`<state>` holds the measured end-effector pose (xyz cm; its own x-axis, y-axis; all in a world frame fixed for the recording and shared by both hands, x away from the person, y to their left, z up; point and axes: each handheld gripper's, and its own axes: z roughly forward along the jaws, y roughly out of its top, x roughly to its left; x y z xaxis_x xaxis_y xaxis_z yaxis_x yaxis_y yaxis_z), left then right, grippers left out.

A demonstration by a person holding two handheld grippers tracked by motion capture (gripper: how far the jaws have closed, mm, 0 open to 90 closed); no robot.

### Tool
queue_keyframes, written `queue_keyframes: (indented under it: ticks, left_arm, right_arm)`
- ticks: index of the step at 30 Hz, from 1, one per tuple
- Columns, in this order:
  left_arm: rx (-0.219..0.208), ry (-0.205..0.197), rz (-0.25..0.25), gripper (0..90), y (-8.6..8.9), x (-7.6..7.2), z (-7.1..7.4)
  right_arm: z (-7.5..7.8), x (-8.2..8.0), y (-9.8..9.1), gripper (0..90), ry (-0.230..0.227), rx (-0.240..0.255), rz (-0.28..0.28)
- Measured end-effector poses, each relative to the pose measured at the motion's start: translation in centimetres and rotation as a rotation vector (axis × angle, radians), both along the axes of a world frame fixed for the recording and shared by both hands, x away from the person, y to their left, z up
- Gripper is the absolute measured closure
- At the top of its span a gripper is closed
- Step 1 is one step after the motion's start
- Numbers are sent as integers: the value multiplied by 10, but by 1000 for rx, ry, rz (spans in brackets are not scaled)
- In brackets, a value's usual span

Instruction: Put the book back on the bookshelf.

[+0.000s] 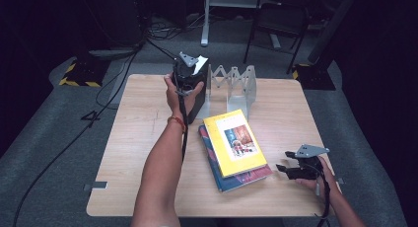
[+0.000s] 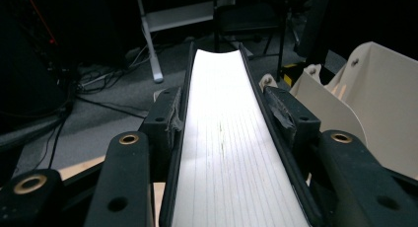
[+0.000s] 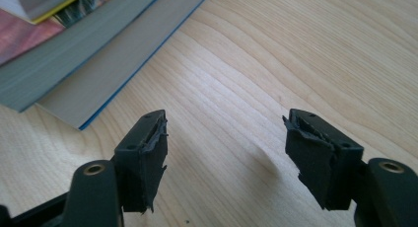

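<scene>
My left gripper [image 1: 189,75] is raised over the far middle of the table and is shut on a black-covered book [image 1: 198,99] that stands upright. In the left gripper view the book's white page edge [image 2: 226,153] runs between the two pads, which press on its covers. Just to its right stands a white folding book rack [image 1: 236,84], also seen as pale panels [image 2: 374,98]. My right gripper [image 1: 282,169] hovers low at the near right, open, with bare wood between its jaws [image 3: 224,133]. Beside it lies a yellow book [image 1: 234,140] on top of a stack [image 3: 74,59].
The wooden table [image 1: 138,138] has open room on its left half and along the near edge. A blue and red book [image 1: 249,177] lies under the yellow one. Cables, a chair and a desk frame stand on the dark floor behind.
</scene>
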<state>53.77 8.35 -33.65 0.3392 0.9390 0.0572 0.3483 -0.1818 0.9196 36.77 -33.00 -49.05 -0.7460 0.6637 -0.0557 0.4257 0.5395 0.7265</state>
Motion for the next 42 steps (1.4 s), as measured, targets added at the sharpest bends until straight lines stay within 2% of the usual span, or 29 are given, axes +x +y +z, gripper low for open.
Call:
queue_keyframes:
  ticks: [4, 8, 12, 14, 17, 20, 21, 25, 31, 33, 38, 42]
  left_arm:
    - [10, -30, 13, 525, -5, 6, 2]
    - [-7, -21, 31, 525, -2, 8, -2]
    - [-17, -23, 49, 523, 1, 8, -11]
    - [-35, -27, 64, 521, 3, 7, -13]
    - [-19, -27, 74, 512, 4, 6, -14]
    - [40, -24, 101, 491, 1, 2, -15]
    - [52, -41, 103, 486, 1, 0, -16]
    - [18, -40, 94, 480, 3, -4, -17]
    - [63, -38, 96, 451, 1, -5, -14]
    - [51, -35, 92, 441, 3, -6, -14]
    - [59, -34, 78, 450, 3, -8, -13]
    - [36, -23, 70, 438, 6, -9, -13]
  right_arm:
    - [-2, 2, 0, 329, 10, -6, -2]
    - [-1, 1, 0, 330, 1, -6, 3]
    - [0, 0, -1, 330, -4, -5, 2]
    - [0, 0, 0, 330, -5, -7, 3]
    - [0, 0, 0, 330, -5, -9, 4]
    - [1, 0, 0, 330, -5, -9, 8]
    - [1, 0, 0, 330, -5, -7, 12]
    - [3, -1, 1, 328, -6, -2, 16]
    - [3, -1, 0, 328, -5, -7, 11]
    - [4, -1, 0, 329, -3, -3, 11]
    - [4, -1, 0, 329, -2, -2, 9]
    - [4, -2, 0, 329, -8, -4, 11]
